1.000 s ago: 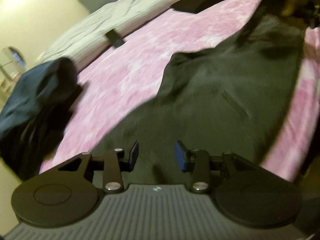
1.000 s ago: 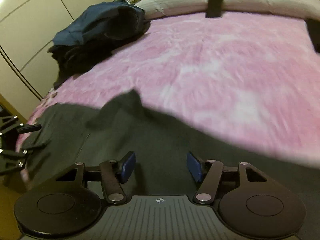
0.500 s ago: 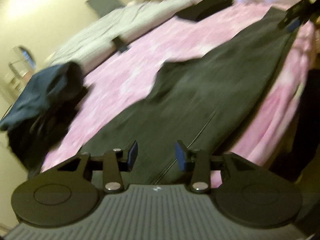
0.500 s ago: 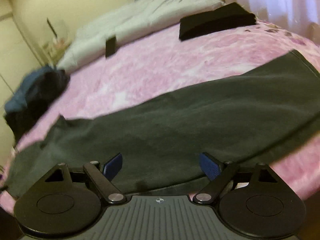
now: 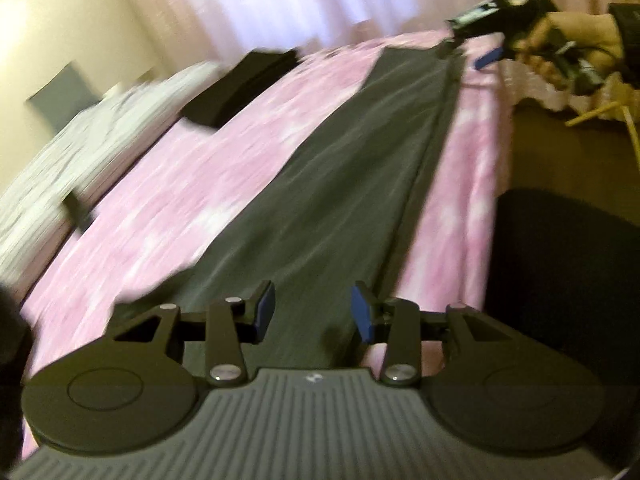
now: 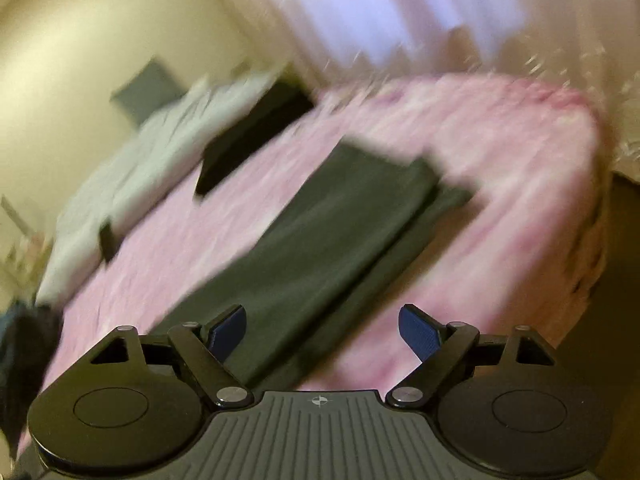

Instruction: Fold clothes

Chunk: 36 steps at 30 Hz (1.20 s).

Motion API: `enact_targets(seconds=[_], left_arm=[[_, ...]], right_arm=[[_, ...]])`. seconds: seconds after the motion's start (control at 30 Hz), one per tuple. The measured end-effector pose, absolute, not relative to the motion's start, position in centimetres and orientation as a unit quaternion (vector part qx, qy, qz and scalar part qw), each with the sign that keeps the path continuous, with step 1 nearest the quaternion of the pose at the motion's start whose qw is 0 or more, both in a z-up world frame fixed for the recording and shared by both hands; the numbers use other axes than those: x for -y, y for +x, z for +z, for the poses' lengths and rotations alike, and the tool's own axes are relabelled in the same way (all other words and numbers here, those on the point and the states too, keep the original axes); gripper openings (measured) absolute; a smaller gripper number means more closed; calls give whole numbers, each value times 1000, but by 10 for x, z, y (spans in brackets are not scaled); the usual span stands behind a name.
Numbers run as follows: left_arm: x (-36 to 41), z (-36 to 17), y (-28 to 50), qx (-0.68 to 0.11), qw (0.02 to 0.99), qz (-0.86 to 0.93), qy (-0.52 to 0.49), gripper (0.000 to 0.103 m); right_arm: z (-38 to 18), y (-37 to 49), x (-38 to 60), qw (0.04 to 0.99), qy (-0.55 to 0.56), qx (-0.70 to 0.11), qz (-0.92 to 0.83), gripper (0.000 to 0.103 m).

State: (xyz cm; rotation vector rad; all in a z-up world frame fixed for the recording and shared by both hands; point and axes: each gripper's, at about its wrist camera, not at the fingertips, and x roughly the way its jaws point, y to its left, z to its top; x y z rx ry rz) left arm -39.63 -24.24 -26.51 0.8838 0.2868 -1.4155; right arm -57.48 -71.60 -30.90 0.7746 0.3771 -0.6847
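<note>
A dark grey garment (image 5: 352, 184) lies stretched out long and flat on the pink bedspread (image 5: 192, 184), along the bed's near edge. My left gripper (image 5: 313, 311) is open and empty just above one end of it. My right gripper (image 6: 322, 329) is open wide and empty over the other end of the garment (image 6: 320, 240), which looks folded lengthwise. The right gripper also shows in the left wrist view (image 5: 484, 54) at the garment's far end, held by a hand.
A folded black stack (image 5: 244, 84) lies further up the pink bed, also in the right wrist view (image 6: 248, 140). A white duvet (image 5: 72, 148) and grey pillow (image 5: 60, 96) lie at the head. A small dark object (image 5: 78, 210) lies by the duvet. Curtains hang behind.
Both cameras have swung towards the window end of the bed. The garment has gone from bunched to stretched long and flat. The right gripper's jaws have opened wider.
</note>
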Motion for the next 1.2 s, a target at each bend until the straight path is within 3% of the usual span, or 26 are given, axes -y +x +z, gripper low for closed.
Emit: enact_targets(seconds=[0.03, 0.07, 0.33, 0.37, 0.4, 0.47, 0.5, 0.8, 0.93, 1.07, 1.13, 1.17, 1.2], left_arm=[[256, -267, -403, -121, 653, -637, 392, 37], [268, -268, -409, -115, 644, -646, 393, 37], [325, -288, -435, -108, 603, -677, 408, 37], [328, -290, -435, -111, 601, -677, 409, 37], [329, -292, -435, -114, 600, -676, 411, 37], [331, -296, -434, -119, 599, -675, 414, 37], [330, -296, -434, -120, 598, -675, 415, 37], [322, -298, -433, -120, 595, -671, 426, 37], [321, -299, -426, -136, 599, -672, 413, 37], [322, -300, -431, -131, 593, -676, 417, 37], [321, -299, -434, -130, 588, -680, 418, 37], [320, -300, -434, -130, 584, -681, 422, 37], [318, -300, -435, -130, 581, -682, 425, 37]], right_arm=[[-305, -580, 722, 855, 364, -164, -330, 78], [-303, -583, 729, 857, 365, -152, -329, 62], [-324, -569, 779, 844, 390, -178, -321, 61], [-324, -567, 779, 847, 383, -180, -322, 53], [-324, -566, 780, 848, 371, -187, -329, 19], [-327, -571, 781, 844, 380, -186, -329, 13], [-328, -574, 783, 842, 388, -183, -327, 2], [-322, -594, 761, 835, 386, -176, -349, 1], [-293, -596, 737, 863, 326, -164, -350, 1], [-322, -597, 761, 836, 372, -195, -353, 2], [-331, -602, 765, 829, 393, -190, -349, 6], [-330, -605, 762, 829, 393, -183, -353, 20], [-328, -607, 758, 828, 393, -177, -358, 44]])
